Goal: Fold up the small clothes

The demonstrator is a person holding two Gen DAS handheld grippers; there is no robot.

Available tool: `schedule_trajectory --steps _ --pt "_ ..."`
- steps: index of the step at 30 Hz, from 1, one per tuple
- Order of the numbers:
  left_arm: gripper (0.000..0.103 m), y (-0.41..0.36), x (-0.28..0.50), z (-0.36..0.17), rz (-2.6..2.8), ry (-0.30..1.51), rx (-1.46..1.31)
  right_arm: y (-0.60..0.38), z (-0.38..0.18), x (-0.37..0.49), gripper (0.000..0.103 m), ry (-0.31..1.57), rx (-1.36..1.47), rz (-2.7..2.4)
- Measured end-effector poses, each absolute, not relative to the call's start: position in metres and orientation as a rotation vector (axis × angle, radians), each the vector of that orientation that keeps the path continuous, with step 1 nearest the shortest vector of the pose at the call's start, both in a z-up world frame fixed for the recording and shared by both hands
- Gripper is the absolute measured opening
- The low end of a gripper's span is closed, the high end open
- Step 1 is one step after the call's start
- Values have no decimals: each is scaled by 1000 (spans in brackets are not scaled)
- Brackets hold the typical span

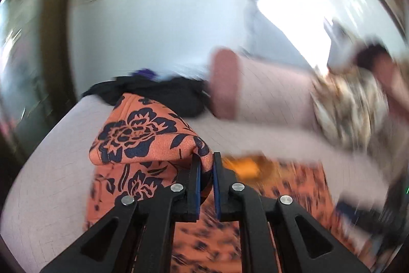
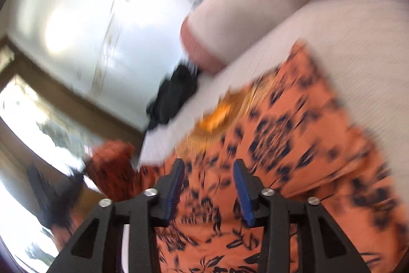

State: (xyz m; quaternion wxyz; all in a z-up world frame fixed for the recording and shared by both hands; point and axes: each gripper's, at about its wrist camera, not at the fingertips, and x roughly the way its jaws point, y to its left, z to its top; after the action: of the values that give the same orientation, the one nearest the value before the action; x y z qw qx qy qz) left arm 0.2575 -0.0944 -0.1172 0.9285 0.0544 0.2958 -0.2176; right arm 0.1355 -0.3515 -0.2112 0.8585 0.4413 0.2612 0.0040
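Observation:
An orange garment with a dark blue flower print [image 1: 138, 137] lies on a pale pink bed [image 1: 51, 170]. My left gripper [image 1: 204, 157] is shut on a corner of it and holds that corner folded up over the rest of the cloth. In the right wrist view the same orange garment [image 2: 294, 145] spreads flat below my right gripper [image 2: 208, 165], which is open and empty just above the cloth. Both views are blurred by motion.
A heap of black clothes [image 1: 158, 91] lies at the far side of the bed, also in the right wrist view [image 2: 173, 94]. A pink bolster pillow [image 1: 225, 83] and a beige patterned cloth [image 1: 350, 106] lie beyond. A white wall stands behind.

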Motion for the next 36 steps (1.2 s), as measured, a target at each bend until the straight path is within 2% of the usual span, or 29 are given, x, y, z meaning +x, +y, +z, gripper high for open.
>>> schedule_trajectory --steps 1,2,3,4,8,12,13,18,24,29,30,32,33,36 --pt "15 -118 248 -131 -477 635 195 -360 -206 129 58 526 930 -13" --pt "23 -144 236 -151 -500 685 295 -372 -199 120 61 502 929 -46" --pt "43 -161 227 -168 -510 734 369 -379 -196 116 63 493 927 -64" --pt "55 -169 219 -181 -510 766 408 -389 -193 111 65 481 931 -91" --pt "56 -156 200 -180 -527 749 400 -409 -200 114 67 506 1006 -117" --pt "80 -100 214 -133 -373 640 257 -392 -211 137 67 638 971 -90" --pt "82 -81 223 -128 -328 631 207 -382 -213 146 67 686 937 -69" --pt "82 -13 277 -148 -89 706 103 -351 -234 171 67 846 874 -51" --pt "82 43 311 -168 -12 825 -95 -372 -256 185 67 838 929 -93" --pt "82 44 321 -182 50 848 -44 -364 -273 214 67 875 941 -39" --pt "82 47 322 -184 54 854 -31 -360 -271 217 64 880 913 -38" --pt "82 44 328 -191 73 878 -10 -345 -266 225 33 907 814 -19" --pt "82 44 328 -192 78 887 -5 -340 -266 227 23 920 791 -9" --pt "82 42 330 -196 80 901 5 -337 -248 221 21 859 713 -69"
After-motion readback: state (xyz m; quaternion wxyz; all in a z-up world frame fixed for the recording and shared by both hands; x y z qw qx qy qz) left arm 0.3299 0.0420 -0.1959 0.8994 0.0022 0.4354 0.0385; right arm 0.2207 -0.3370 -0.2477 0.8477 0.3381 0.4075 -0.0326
